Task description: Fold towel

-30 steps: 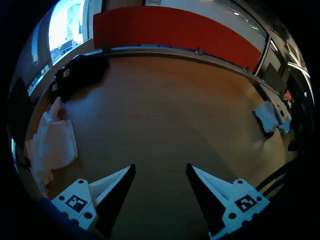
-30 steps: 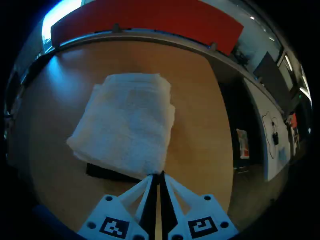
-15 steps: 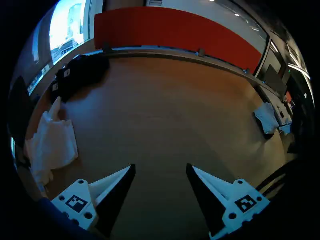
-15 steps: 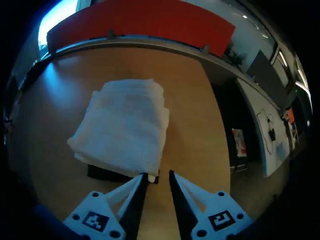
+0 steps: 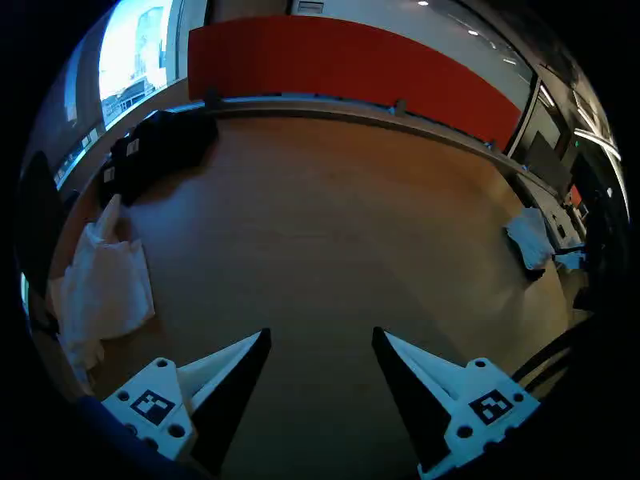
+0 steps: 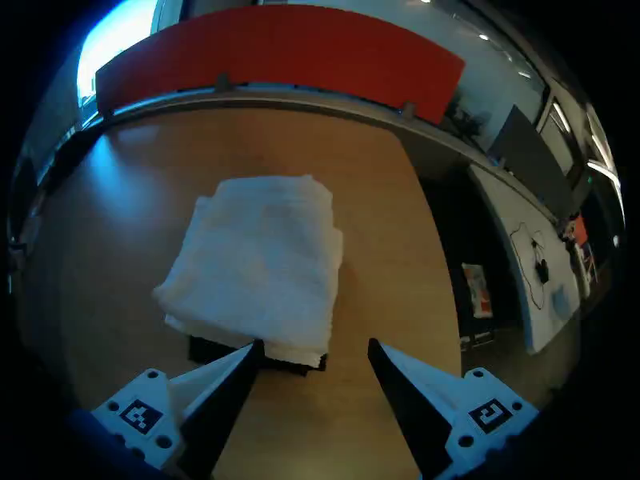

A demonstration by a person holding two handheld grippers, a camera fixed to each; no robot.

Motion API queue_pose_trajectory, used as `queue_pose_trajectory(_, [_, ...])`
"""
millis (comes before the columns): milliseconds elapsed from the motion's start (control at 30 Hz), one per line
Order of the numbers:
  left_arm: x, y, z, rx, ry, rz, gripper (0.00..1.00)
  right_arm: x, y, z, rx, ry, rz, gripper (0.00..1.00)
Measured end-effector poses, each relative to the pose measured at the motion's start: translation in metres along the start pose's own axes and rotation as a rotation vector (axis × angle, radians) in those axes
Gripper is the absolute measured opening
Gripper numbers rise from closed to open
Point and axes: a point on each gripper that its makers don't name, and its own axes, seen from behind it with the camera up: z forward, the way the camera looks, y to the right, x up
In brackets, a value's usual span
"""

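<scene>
In the right gripper view a folded white towel (image 6: 260, 264) lies on the wooden table (image 6: 376, 232), resting partly on a flat black object (image 6: 264, 358) under its near edge. My right gripper (image 6: 314, 352) stands open just in front of the towel's near edge, touching nothing. In the left gripper view my left gripper (image 5: 320, 340) is open over bare wooden table (image 5: 320, 224). A loose pile of white cloth (image 5: 104, 288) lies at the far left, and the folded towel (image 5: 530, 236) appears small at the far right.
A black bag (image 5: 160, 144) sits at the back left of the table. A red partition (image 5: 344, 68) runs along the table's far edge. To the right of the table's edge the floor holds a white board (image 6: 524, 256) and a small paper (image 6: 478, 288).
My right gripper has opened from shut, letting go of the towel's near edge, and has drawn back a little. The left gripper has stayed still.
</scene>
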Motion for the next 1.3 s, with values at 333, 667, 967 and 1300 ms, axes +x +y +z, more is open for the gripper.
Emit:
queue_pose_trajectory(333, [0.003, -0.003, -0.002, 0.001, 0.011, -0.003, 0.94, 0.012, -0.016, -0.015, 0.027, 0.048, 0.027, 1.0])
queue_pose_trajectory(667, [0.007, -0.005, -0.005, 0.0, 0.026, -0.005, 0.94, 0.048, -0.035, -0.04, 0.033, 0.172, 0.039, 1.0])
queue_pose_trajectory(967, [0.013, -0.005, -0.007, 0.0, 0.041, -0.005, 0.94, 0.101, -0.046, -0.068, 0.03, 0.388, 0.104, 1.0])
queue_pose_trajectory(1300, [0.016, -0.007, -0.008, 0.007, 0.054, -0.003, 0.94, 0.136, -0.044, -0.088, 0.006, 0.564, 0.165, 1.0])
